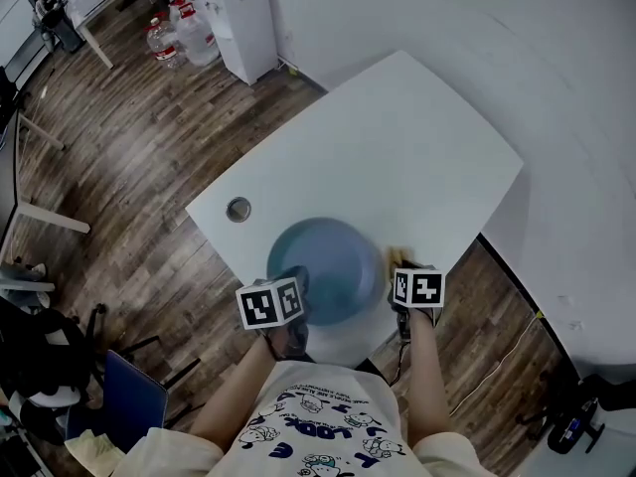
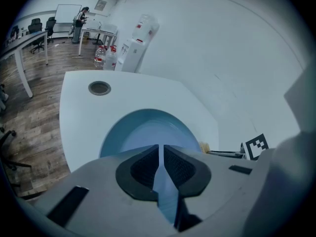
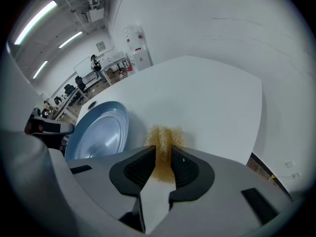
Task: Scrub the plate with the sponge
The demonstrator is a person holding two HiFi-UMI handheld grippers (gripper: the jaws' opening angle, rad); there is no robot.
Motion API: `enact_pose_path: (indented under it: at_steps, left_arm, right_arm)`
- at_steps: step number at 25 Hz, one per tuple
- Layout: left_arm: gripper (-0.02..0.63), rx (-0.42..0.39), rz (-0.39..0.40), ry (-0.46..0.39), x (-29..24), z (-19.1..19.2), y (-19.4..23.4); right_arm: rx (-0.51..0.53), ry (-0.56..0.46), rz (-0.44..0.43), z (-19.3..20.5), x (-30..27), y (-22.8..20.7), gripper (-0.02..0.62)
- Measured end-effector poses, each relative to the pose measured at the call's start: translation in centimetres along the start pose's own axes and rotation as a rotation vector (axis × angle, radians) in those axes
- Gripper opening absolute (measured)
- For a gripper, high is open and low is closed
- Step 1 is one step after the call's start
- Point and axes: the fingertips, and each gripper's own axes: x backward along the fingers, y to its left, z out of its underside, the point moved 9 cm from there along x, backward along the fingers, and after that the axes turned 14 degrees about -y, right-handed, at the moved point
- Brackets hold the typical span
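Note:
A round blue plate (image 1: 333, 261) lies near the front edge of the white table (image 1: 397, 137). My left gripper (image 1: 290, 301) is at the plate's near-left rim. In the left gripper view the jaws (image 2: 161, 152) are shut on that rim, and the plate (image 2: 145, 130) spreads out beyond them. A yellow, fuzzy sponge (image 1: 400, 257) sits just off the plate's right edge, and my right gripper (image 1: 412, 278) is shut on it. In the right gripper view the sponge (image 3: 165, 139) pokes out between the pads above the bare table, with the plate (image 3: 96, 130) to its left.
A round cable hole (image 1: 238, 208) sits in the table to the left of the plate. A white water dispenser (image 1: 238, 18) and water bottles (image 1: 184, 33) stand on the wooden floor beyond. A blue chair (image 1: 129, 396) is at my lower left.

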Motion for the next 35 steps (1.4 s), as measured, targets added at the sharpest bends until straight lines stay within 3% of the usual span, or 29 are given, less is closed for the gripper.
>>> enact_pose_path:
  at_steps: [3, 12, 20, 24, 28, 35]
  left_arm:
    - [0.04, -0.012, 0.007, -0.007, 0.0, -0.1, -0.1]
    - [0.039, -0.089, 0.028, -0.06, -0.2, -1.4, -1.2]
    - [0.038, -0.263, 0.07, -0.175, 1.0, -3.2, -3.5]
    - [0.037, -0.38, 0.1, -0.27, 2.4, -4.4, -5.3]
    - [0.035, -0.509, 0.118, -0.375, 3.7, -5.7, -7.2]
    - [0.031, -0.616, 0.154, -0.61, 6.7, -7.6, -9.5]
  right_arm:
    - [0.003, -0.018, -0.003, -0.1, 0.4, 0.2, 0.097]
    - [-0.007, -0.205, 0.03, -2.0, 2.7, 0.6, 0.101]
    - [0.036, -0.582, 0.022, -4.1, 6.4, 3.8, 0.101]
    - [0.116, -0.67, 0.036, -4.7, 7.8, 6.2, 0.101]
    - [0.116, -0.769, 0.019, -5.6, 9.4, 8.1, 0.1]
    - [0.095, -0.941, 0.021, -6.8, 13.0, 10.6, 0.098]
